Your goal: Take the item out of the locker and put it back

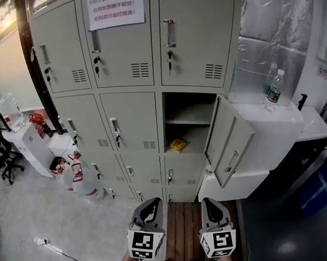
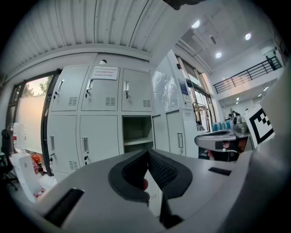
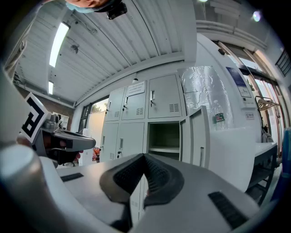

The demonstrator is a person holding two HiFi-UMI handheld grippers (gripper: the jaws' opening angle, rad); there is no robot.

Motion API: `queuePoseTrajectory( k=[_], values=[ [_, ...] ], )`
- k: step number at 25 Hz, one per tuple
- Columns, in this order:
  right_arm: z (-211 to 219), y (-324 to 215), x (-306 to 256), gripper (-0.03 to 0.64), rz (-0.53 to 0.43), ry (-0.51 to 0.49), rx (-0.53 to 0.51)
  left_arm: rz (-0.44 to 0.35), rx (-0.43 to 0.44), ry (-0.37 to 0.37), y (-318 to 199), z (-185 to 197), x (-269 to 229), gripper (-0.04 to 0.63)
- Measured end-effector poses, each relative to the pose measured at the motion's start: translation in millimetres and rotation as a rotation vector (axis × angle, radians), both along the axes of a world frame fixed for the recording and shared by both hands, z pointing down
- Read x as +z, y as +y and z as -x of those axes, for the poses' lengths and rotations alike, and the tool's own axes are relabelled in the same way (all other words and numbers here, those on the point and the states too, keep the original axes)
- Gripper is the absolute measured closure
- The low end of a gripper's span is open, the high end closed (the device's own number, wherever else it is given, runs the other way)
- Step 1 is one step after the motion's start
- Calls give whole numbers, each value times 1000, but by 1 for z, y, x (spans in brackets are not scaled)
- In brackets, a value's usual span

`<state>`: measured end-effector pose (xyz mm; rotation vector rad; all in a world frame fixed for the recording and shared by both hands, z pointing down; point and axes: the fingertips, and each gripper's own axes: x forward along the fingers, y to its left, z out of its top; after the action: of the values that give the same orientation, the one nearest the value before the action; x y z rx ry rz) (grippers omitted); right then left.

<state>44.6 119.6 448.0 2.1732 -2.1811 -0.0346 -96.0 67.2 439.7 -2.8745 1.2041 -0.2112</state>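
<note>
Locker shelf (image 1: 198,135) holds yellow item (image 1: 178,145), well beyond closed left tongs (image 1: 155,202) and closed right tongs (image 1: 208,200).

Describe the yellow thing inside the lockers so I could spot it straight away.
Start at the wall of pale grey lockers and find the only compartment whose door hangs open, in the right column's middle row. On its floor, below the inner shelf, lies a small yellow packet, the only brightly coloured thing inside.
</note>
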Motion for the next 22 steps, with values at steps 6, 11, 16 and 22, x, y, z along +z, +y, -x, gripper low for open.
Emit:
queuePoseTrajectory(
  k=[6,11,16,22],
  values=[
    [6,-7,1,600,-5,-18,7,10,-11,-2,-10,12,11,572],
    [13,-21,5,600,11,-4,-10,7,-16,14,-22,14,7,572],
    [11,-45,12,600,25,-11,-22,17,-33,9,-45,13,14,572],
    [-9,-93,25,600,39,-21,-22,29,-32,2,-90,-7,21,572]
  ],
)
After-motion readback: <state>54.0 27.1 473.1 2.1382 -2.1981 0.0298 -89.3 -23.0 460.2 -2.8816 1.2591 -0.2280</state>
